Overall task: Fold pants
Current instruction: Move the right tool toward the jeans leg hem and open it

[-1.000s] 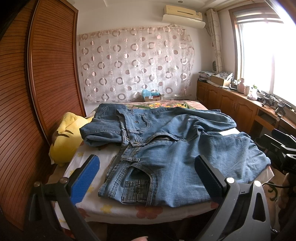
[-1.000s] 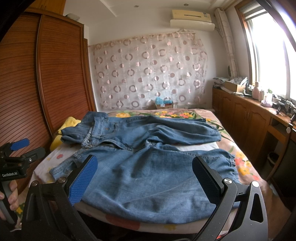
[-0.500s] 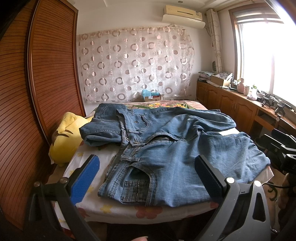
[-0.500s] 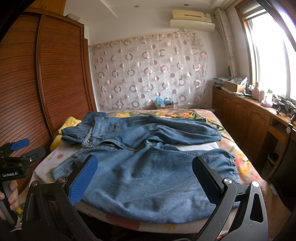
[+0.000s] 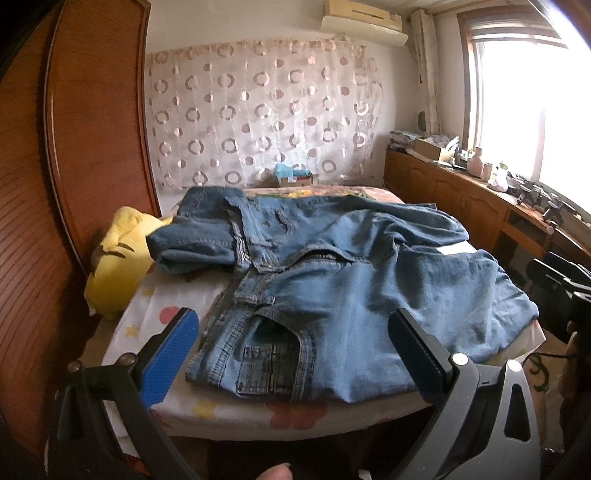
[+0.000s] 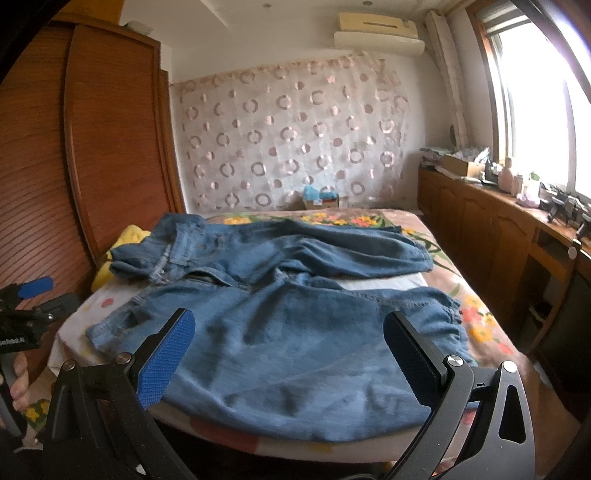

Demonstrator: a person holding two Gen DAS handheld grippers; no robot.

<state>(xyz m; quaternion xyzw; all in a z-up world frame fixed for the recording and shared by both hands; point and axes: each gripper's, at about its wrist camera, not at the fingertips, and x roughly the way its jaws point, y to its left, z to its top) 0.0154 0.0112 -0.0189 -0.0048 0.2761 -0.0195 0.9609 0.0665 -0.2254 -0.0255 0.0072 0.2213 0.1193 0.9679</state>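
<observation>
jeans (image 5: 332,288) spread on bed (image 5: 177,295) | left gripper (image 5: 291,350) jaws wide, empty | right gripper (image 6: 288,354) jaws wide, empty

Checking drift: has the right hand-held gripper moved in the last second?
Yes, the right hand-held gripper tilted up slightly: the air conditioner sits lower in its view.

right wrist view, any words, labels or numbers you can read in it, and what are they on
"...eRobot.AI": white lettering on the black body of the left gripper, cut off by the picture's left edge, so the first letters are missing.
White label on the small cardboard box at the far end of the bed: too small to read.
Bottles on the wooden counter by the window: no legible text.
Blue denim jeans: no readable tag.
</observation>
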